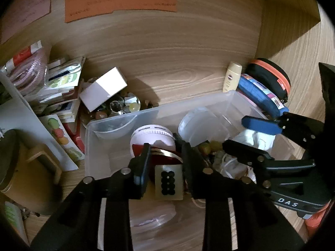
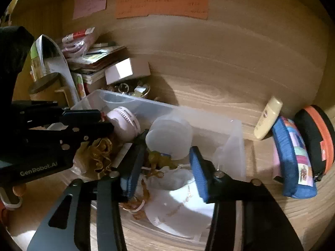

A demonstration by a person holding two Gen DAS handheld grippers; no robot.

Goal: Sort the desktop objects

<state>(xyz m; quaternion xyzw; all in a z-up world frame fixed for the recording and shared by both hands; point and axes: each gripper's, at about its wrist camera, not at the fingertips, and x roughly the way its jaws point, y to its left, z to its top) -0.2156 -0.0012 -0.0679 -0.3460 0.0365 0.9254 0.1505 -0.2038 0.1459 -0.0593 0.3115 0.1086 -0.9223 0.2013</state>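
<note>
Desk clutter is maybe half sorted, I'd say. The clear plastic bin (image 1: 117, 125) on the wooden desk (image 1: 167, 62) already holds a pink round jar (image 1: 151, 138), a frosted round lid (image 2: 169, 138), some beads (image 1: 209, 147), a gold ribbon (image 2: 100, 152) and a white cloth pouch (image 2: 182, 200). The left gripper (image 1: 165, 167) is hanging over the bin with its fingers clamped on a small pale card with black dots (image 1: 167, 183), and there's a dark red thing with metal rings right behind it that looks pinched in too, though I can't tell for sure. The right gripper (image 2: 165, 167) sits just above the pouch with its blue pads (image 2: 199, 171) spread apart and nothing between them. Plenty left outside the bin: a white box (image 1: 104, 87) leaning on a heap of keyrings and shiny bits (image 1: 121, 104), a stack of sticker sheets and booklets (image 1: 60, 83) to the left, and on the right a small cream bottle (image 2: 268, 117), a blue pouch (image 2: 293, 161) and a black-and-orange round case (image 2: 316, 138) lined up against each other. Looks like the card goes in next.
</note>
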